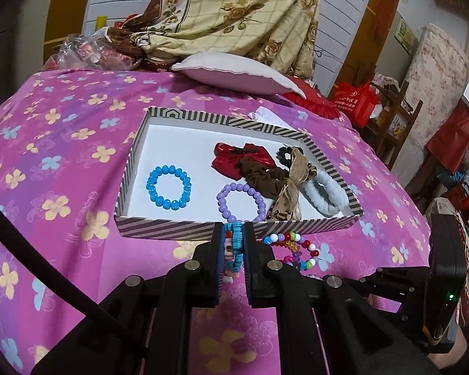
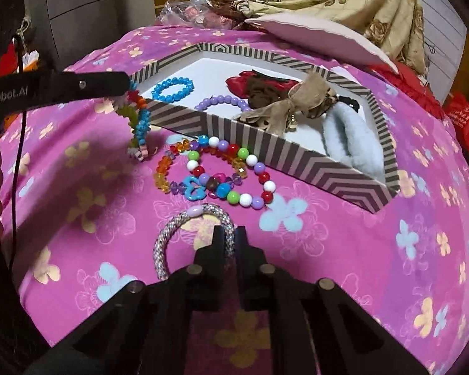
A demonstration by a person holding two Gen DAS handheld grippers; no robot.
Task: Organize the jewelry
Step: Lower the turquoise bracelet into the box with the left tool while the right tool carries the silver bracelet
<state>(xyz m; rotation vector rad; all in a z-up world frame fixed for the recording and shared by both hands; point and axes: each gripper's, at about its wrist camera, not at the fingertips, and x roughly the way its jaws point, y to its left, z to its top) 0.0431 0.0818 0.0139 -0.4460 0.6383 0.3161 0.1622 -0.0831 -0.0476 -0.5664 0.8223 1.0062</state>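
Observation:
A striped box (image 1: 200,228) (image 2: 294,153) sits on the pink floral bedspread. It holds a blue bead bracelet (image 1: 168,186) (image 2: 173,87), a purple bead bracelet (image 1: 241,201) (image 2: 222,100), hair ties and a pale blue scrunchie (image 1: 325,192). My left gripper (image 1: 233,229) (image 2: 129,86) is shut on a multicoloured disc-bead bracelet (image 1: 236,243) (image 2: 139,126), held above the bedspread at the box's near wall. My right gripper (image 2: 227,234) is shut on a silvery woven bracelet (image 2: 172,234) lying on the bedspread. Two colourful bead bracelets (image 2: 234,172) (image 1: 292,250) lie in front of the box.
A pinkish pillow (image 1: 234,73) lies behind the box, with a bundled floral quilt (image 1: 250,15) beyond it. Plastic-wrapped items (image 1: 81,50) sit at the far left. The bed's right edge drops to red bags (image 1: 356,100) and furniture.

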